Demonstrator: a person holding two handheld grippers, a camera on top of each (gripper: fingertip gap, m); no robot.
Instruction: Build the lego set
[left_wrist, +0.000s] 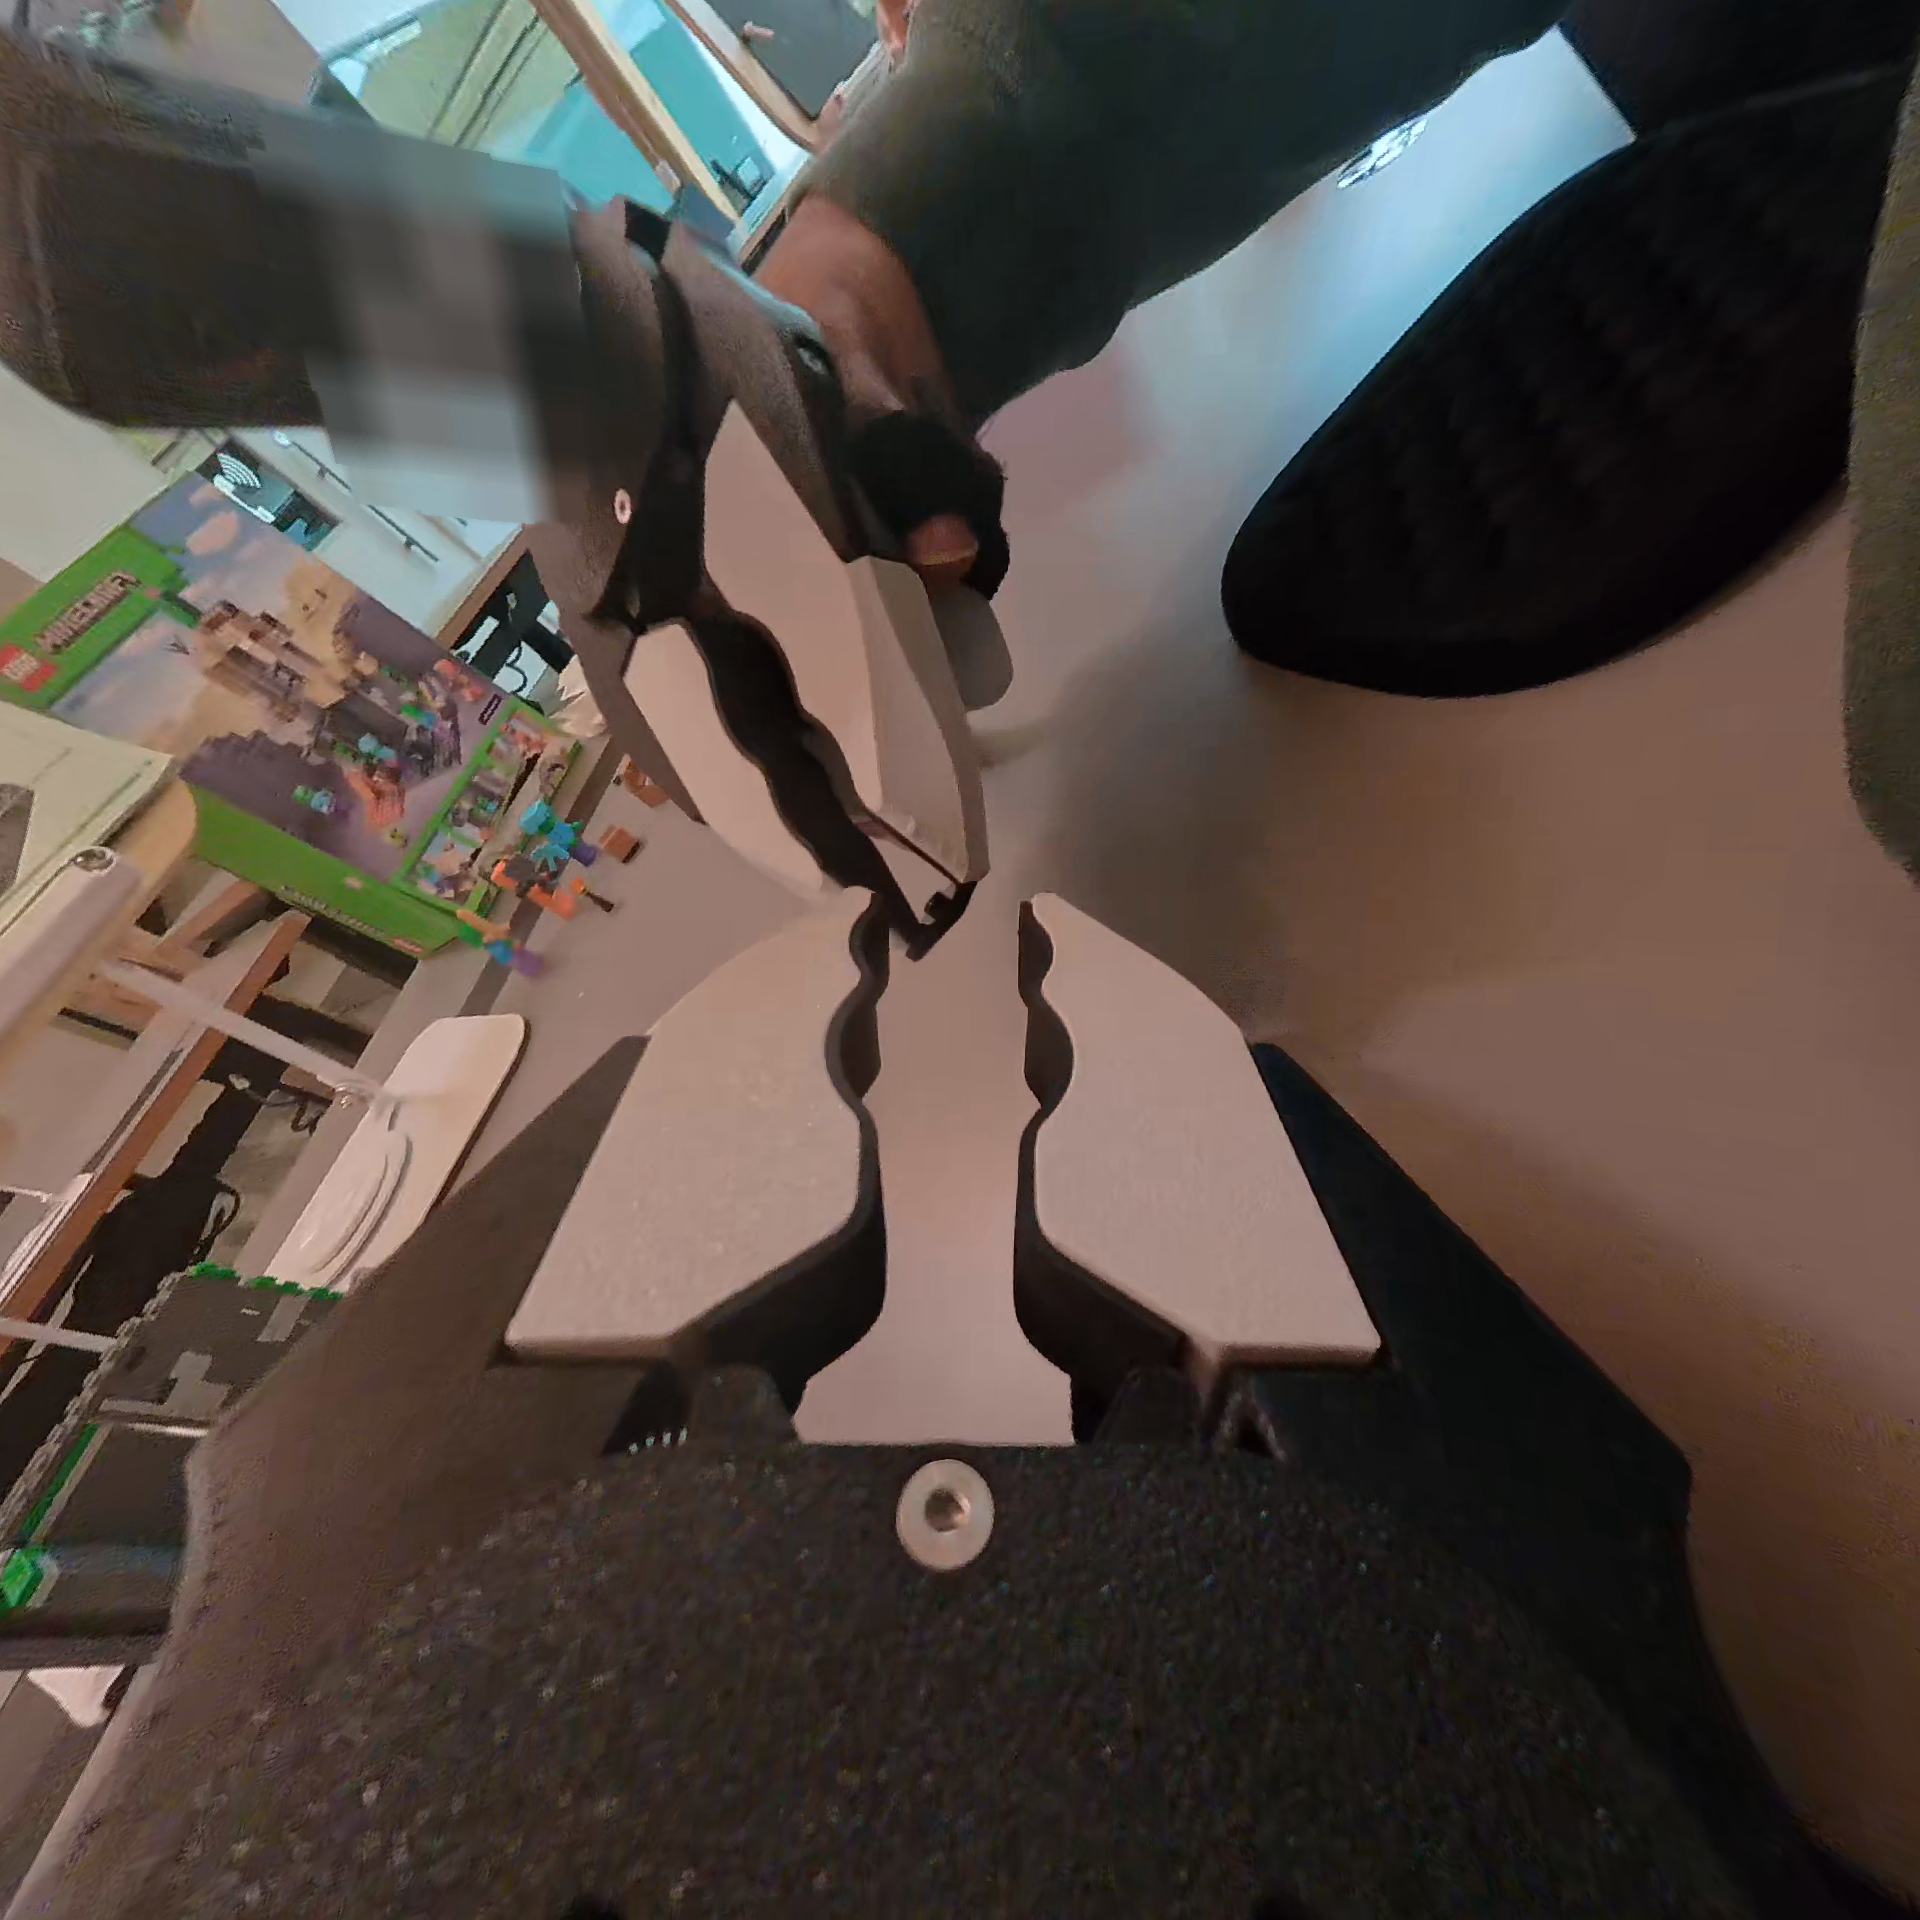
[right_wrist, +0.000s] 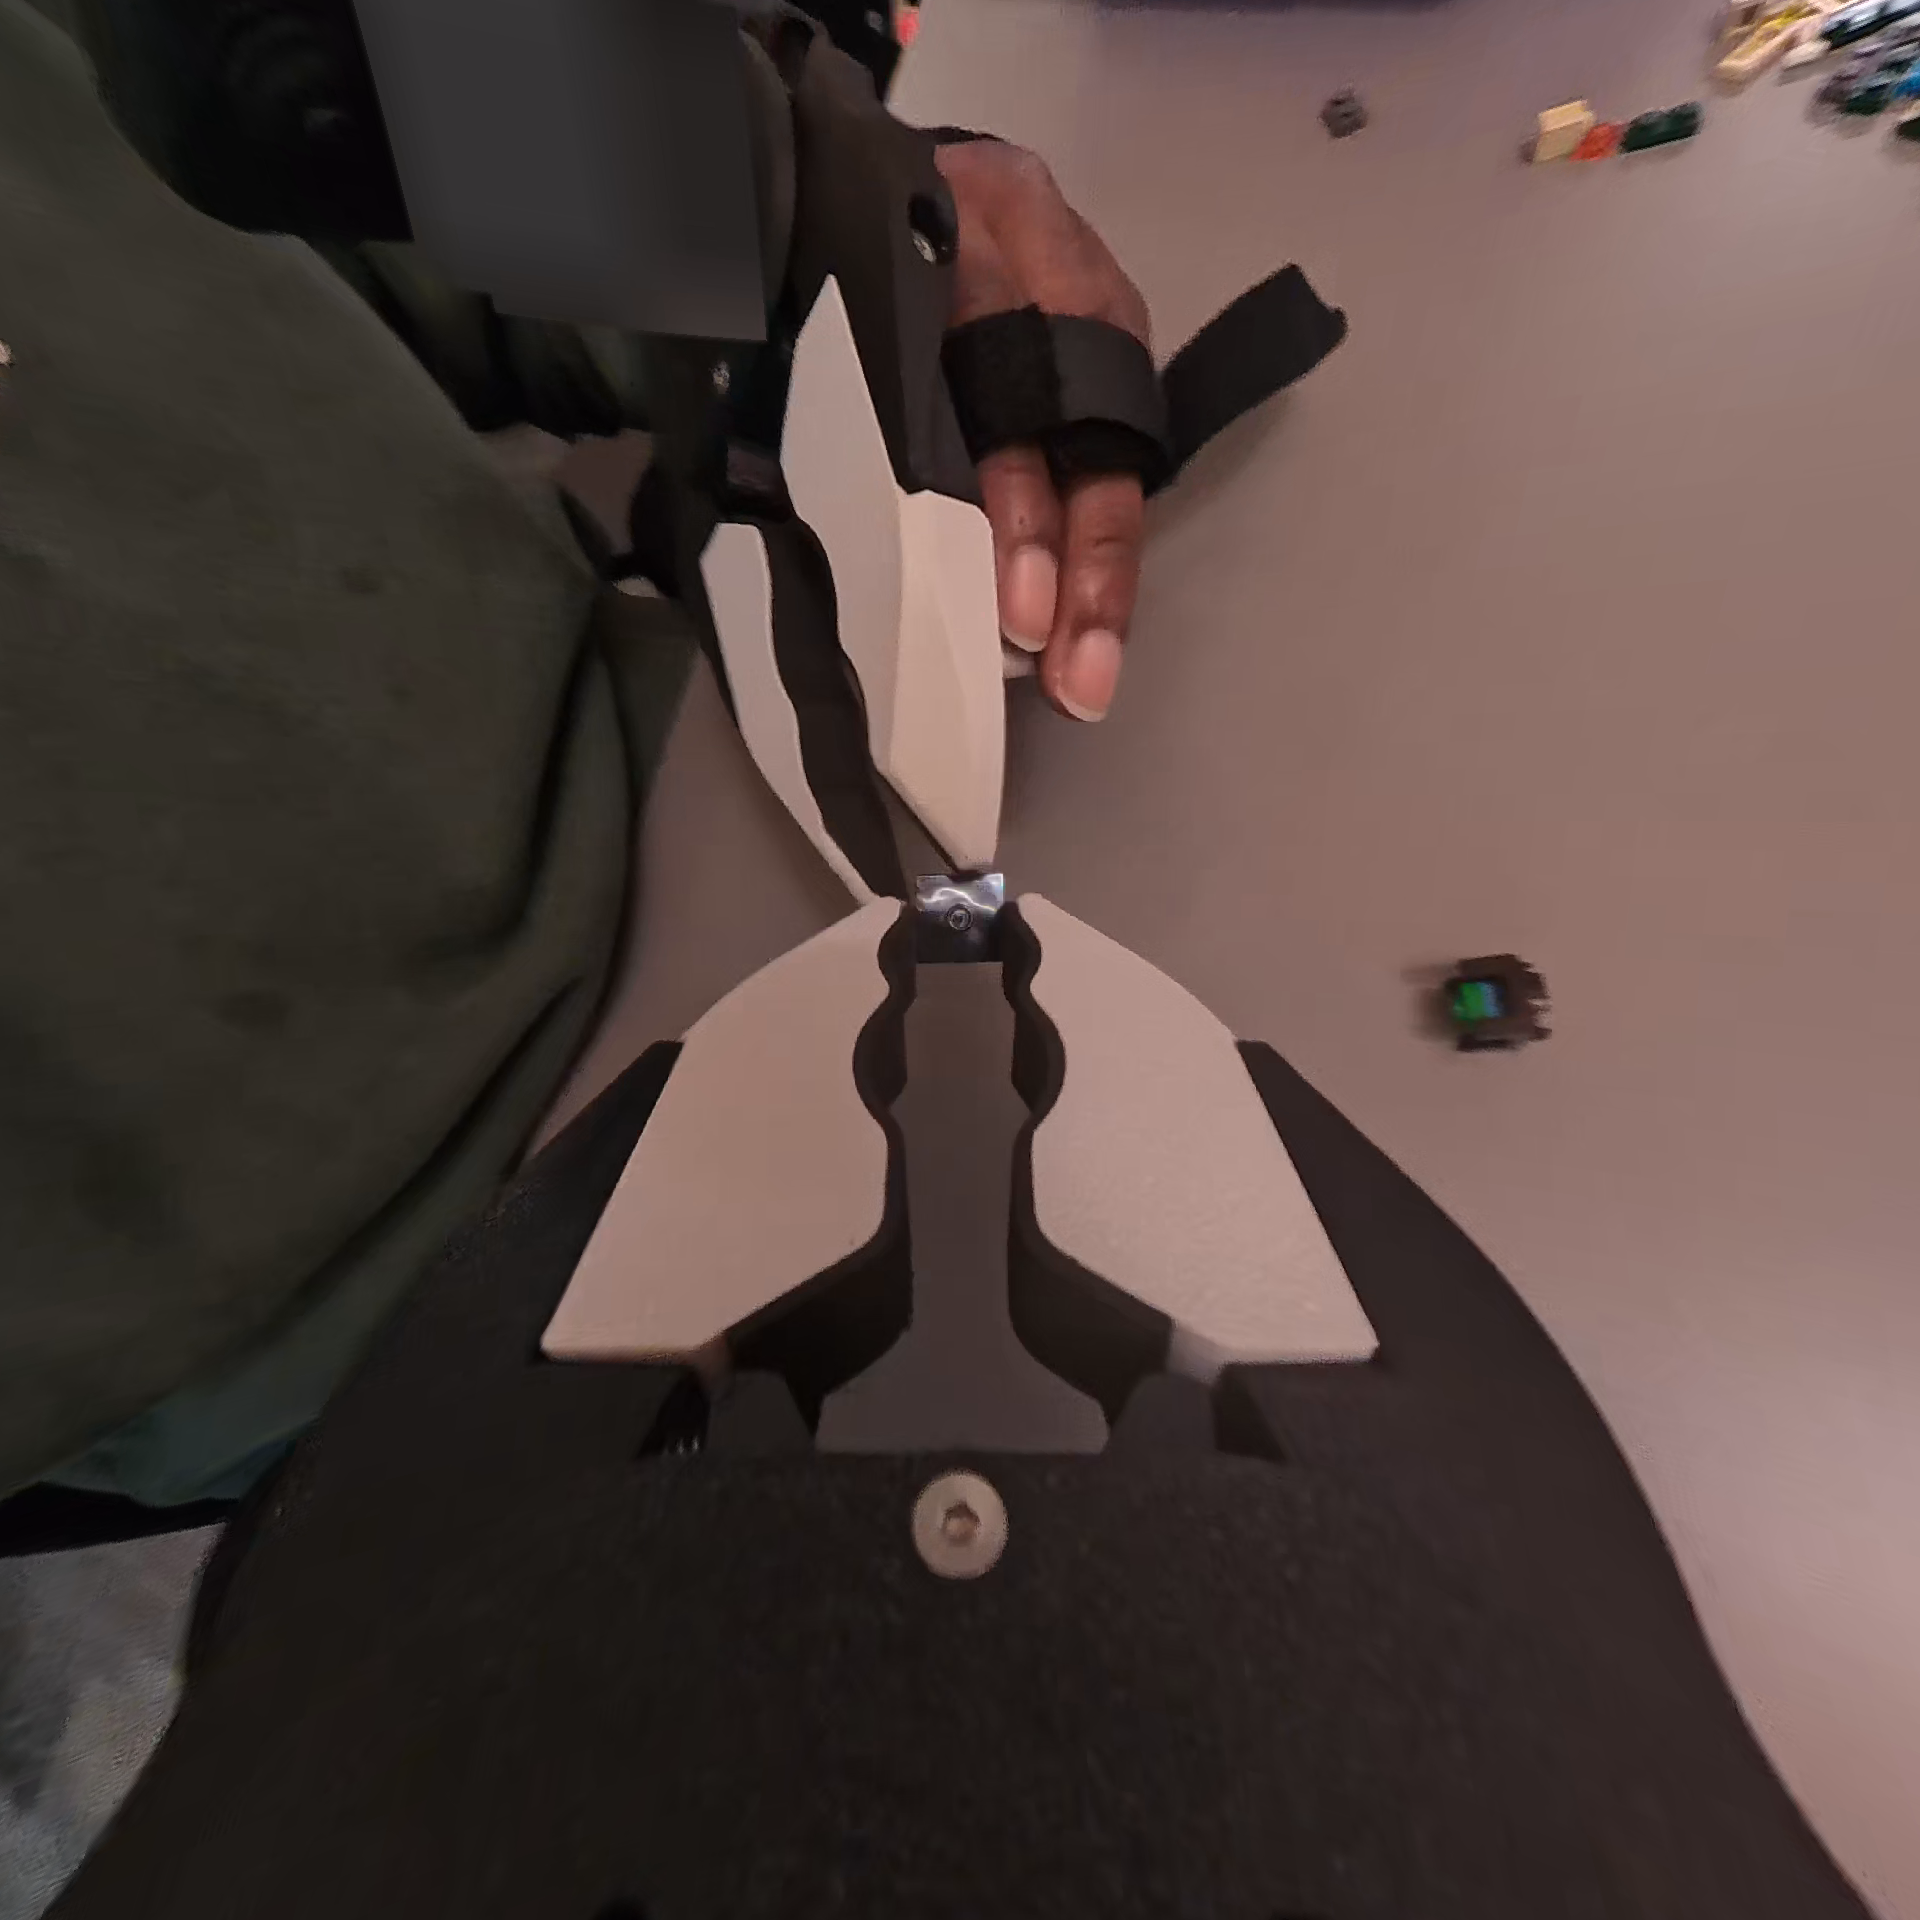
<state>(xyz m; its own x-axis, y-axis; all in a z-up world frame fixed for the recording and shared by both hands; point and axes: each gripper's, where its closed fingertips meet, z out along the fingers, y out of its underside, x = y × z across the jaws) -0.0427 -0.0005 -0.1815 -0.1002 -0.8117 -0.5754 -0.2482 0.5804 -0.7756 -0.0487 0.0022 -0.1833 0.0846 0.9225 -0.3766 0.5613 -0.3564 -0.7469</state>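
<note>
Nearest us in the right wrist view, the right gripper (right_wrist: 958, 930) is clamped on a small dark tile (right_wrist: 960, 902) with a shiny face. The tile spans the gap between its fingertips, above the grey table (right_wrist: 1558, 623). From beyond, the left gripper (right_wrist: 964, 864) points down at the tile, its tips at the tile's top edge. A person's left hand (right_wrist: 1049, 312) is strapped to the handle, with two fingers (right_wrist: 1086, 613) lying along the white finger shell.

In the left wrist view, the left gripper (left_wrist: 951, 930) is released, with bare table showing between its jaws. The tile (left_wrist: 935, 920) shows edge-on as a thin dark sliver just inside its left fingertip. We cannot tell whether the two touch. The right gripper (left_wrist: 940, 896) comes in from above with the tile at its tips, held by the right hand (left_wrist: 883, 343).

Further right on the table sits a small dark-and-green piece (right_wrist: 1491, 1003), well apart from the grippers. Loose bricks (right_wrist: 1610, 130) lie at the far edge. On the left side a part-built dark model (left_wrist: 208, 1340) with a green rim stands near the camera. Beyond it are some small figures (left_wrist: 540, 862) and, past them, the set's box (left_wrist: 281, 727).
</note>
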